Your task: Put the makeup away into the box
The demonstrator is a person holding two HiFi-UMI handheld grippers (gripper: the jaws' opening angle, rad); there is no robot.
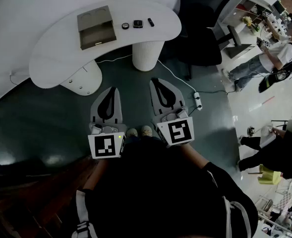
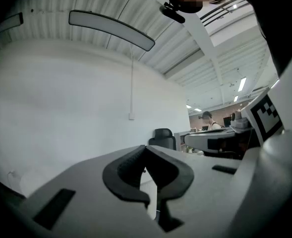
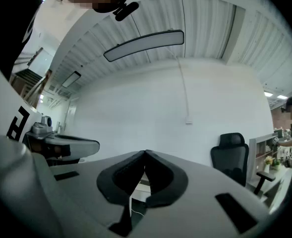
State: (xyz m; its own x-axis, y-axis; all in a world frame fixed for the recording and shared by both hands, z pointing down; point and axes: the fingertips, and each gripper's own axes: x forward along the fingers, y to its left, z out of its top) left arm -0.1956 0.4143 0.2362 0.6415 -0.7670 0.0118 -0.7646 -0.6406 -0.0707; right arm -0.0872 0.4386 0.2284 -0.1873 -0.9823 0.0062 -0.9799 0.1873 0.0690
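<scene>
An open grey-brown box point(image 1: 96, 26) sits on the white curved table point(image 1: 51, 53) at the far side. To its right lie three small makeup items: a round compact point(image 1: 125, 26), a black square case point(image 1: 138, 24) and a small dark stick point(image 1: 150, 22). My left gripper point(image 1: 109, 89) point(image 2: 146, 147) and right gripper point(image 1: 157, 80) point(image 3: 146, 151) hang side by side over the dark floor, short of the table and pointing level at it. Both are shut, tips touching, with nothing between them.
The table stands on two white ribbed pedestals point(image 1: 146, 56). A white cable runs over the floor to a power strip point(image 1: 199, 100). A black office chair point(image 1: 200, 33) stands to the right of the table. People stand at the far right by a desk point(image 1: 245, 9).
</scene>
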